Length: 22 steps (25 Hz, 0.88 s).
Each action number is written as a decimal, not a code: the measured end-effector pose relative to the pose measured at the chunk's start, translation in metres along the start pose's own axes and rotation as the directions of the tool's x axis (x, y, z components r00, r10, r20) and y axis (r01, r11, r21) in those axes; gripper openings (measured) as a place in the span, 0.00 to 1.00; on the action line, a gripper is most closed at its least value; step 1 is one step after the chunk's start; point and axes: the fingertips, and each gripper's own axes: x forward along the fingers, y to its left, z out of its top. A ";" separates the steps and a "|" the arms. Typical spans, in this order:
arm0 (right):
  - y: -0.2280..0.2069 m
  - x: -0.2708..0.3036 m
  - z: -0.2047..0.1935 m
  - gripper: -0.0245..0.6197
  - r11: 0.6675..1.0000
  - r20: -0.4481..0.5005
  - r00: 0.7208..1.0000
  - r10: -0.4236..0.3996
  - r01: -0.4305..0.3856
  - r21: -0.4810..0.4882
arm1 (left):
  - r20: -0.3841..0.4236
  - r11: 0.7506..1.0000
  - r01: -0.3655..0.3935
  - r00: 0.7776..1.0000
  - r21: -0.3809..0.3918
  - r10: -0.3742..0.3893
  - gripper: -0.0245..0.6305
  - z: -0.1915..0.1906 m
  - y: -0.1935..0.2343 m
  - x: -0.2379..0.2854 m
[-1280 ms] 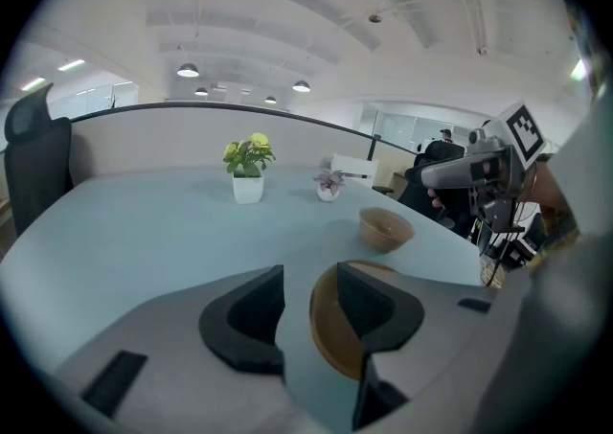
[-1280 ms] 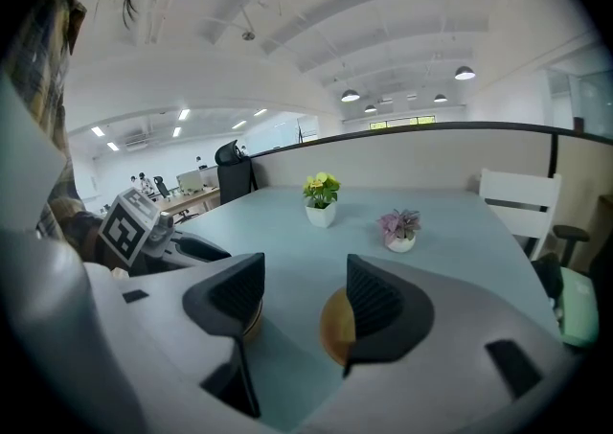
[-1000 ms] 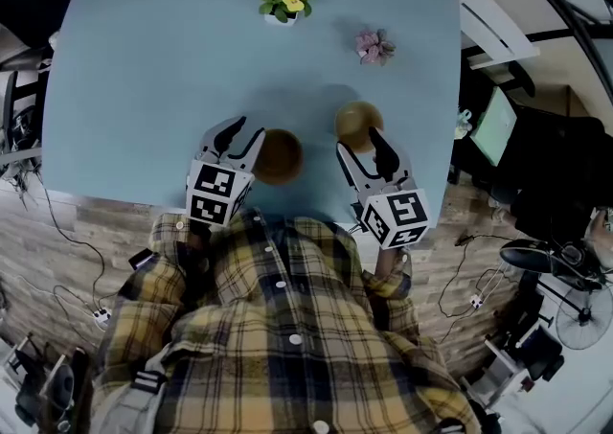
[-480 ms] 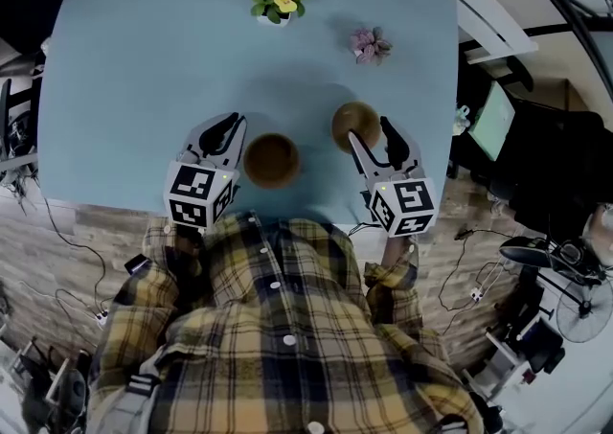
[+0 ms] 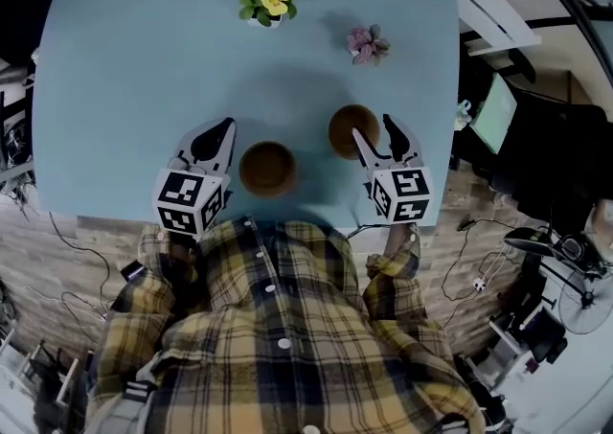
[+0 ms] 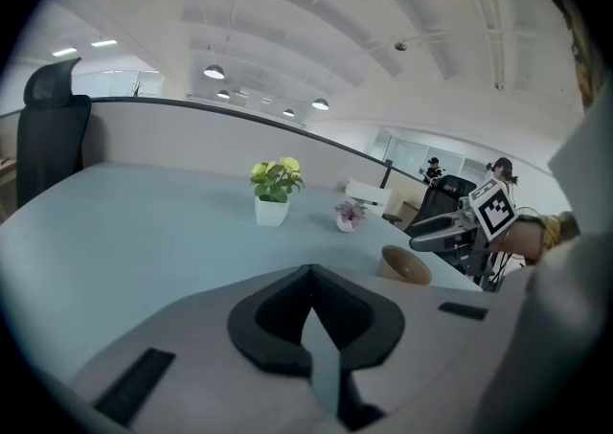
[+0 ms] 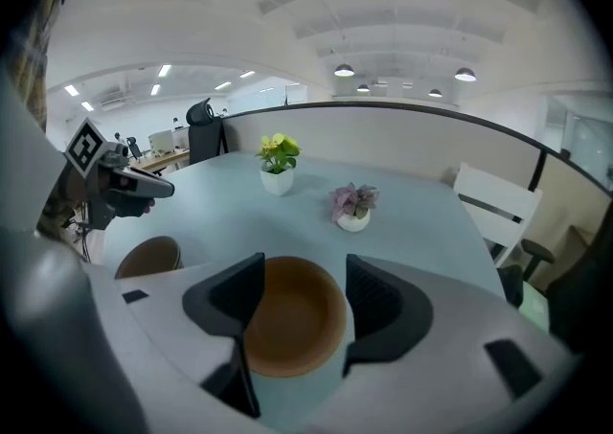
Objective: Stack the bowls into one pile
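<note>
Right gripper [image 7: 295, 279] has its fingers apart with a bowl [image 7: 292, 327] between them, looks set to grab it for stacking. Left gripper [image 5: 222, 127] just closed its fingers on nothing, parked beside the other bowl [image 5: 266, 168].

Your right gripper [image 7: 302, 267] fills the lower frame, its two dark jaws standing apart. Between them, at lower centre, a round brown bowl [image 7: 292, 322] sits on the pale blue table [image 7: 211, 194]. You cannot tell whether the pads touch its rim. At the left edge rests a second, tan round bowl [image 7: 148, 255]. Above it, your left gripper [image 7: 165, 190] points right, its jaws just closed with nothing between them. Farther back stand a white pot of yellow flowers [image 7: 278, 166] and a small white pot of pink flowers [image 7: 352, 207].
</note>
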 end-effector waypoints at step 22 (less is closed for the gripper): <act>-0.034 0.039 -0.060 0.22 0.991 -0.186 0.983 0.002 0.023 0.129 | -0.071 0.999 -0.026 0.997 -0.044 0.023 0.02 -0.012 0.016 0.030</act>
